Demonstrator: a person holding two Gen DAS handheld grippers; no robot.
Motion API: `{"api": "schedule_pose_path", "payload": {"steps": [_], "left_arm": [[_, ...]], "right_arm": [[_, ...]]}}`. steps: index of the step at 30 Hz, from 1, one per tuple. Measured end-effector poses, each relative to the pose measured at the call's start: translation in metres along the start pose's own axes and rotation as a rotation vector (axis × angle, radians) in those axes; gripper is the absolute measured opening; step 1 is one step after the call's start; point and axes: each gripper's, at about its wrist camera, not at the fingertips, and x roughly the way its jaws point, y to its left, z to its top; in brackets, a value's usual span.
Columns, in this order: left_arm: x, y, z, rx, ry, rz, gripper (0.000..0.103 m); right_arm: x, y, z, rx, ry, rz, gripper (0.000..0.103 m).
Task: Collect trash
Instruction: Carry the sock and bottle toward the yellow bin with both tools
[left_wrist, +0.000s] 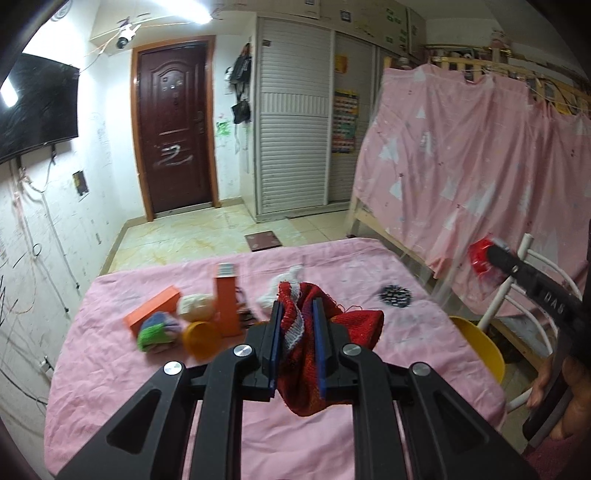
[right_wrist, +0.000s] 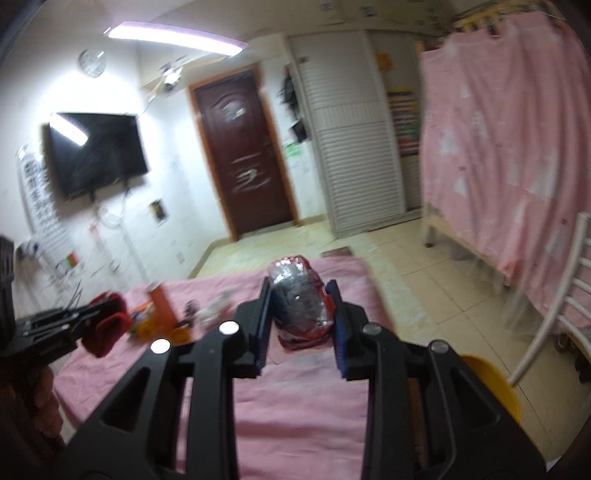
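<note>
My left gripper (left_wrist: 297, 308) is shut on a red knitted cloth (left_wrist: 321, 354) with a grey-white edge and holds it above the pink-covered table (left_wrist: 332, 424). My right gripper (right_wrist: 300, 291) is shut on a crumpled clear and red plastic wrapper (right_wrist: 301, 299) and holds it above the table's right part; the wrapper also shows at the right of the left wrist view (left_wrist: 480, 256). The left gripper with the red cloth (right_wrist: 107, 325) shows at the left of the right wrist view. A crumpled white tissue (left_wrist: 284, 286) lies on the table behind the cloth.
On the table's left stand an orange box (left_wrist: 153, 308), a tall orange carton (left_wrist: 228, 301), an orange lid (left_wrist: 201, 339), a green-purple rag (left_wrist: 159, 330) and a beige ball (left_wrist: 195, 306). A yellow bin (left_wrist: 480, 349) and white chair (left_wrist: 517, 288) stand right of the table.
</note>
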Motion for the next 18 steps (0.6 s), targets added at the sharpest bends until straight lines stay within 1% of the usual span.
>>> {"api": "schedule_pose_path", "payload": {"steps": [6, 9, 14, 15, 16, 17, 18], "left_arm": [[0.010, -0.035, 0.006, 0.035, 0.009, -0.042, 0.008], [0.013, -0.054, 0.009, 0.058, 0.013, -0.065, 0.008], [0.020, -0.083, 0.014, 0.086, 0.019, -0.113, 0.008], [0.021, -0.090, 0.016, 0.088, 0.026, -0.133, 0.008], [0.022, -0.095, 0.018, 0.089, 0.029, -0.144, 0.008], [0.023, -0.101, 0.020, 0.093, 0.029, -0.154, 0.008], [0.024, -0.108, 0.023, 0.101, 0.025, -0.162, 0.008]], "right_arm": [[-0.025, -0.050, 0.004, 0.070, -0.063, -0.124, 0.027], [-0.033, -0.069, 0.004, 0.097, -0.074, -0.170, 0.027], [-0.037, -0.092, 0.003, 0.140, -0.082, -0.202, 0.029], [-0.037, -0.094, 0.003, 0.144, -0.082, -0.209, 0.031], [-0.037, -0.097, 0.002, 0.151, -0.082, -0.214, 0.041], [-0.037, -0.101, 0.002, 0.160, -0.083, -0.217, 0.052], [-0.037, -0.103, 0.001, 0.167, -0.084, -0.220, 0.061]]}}
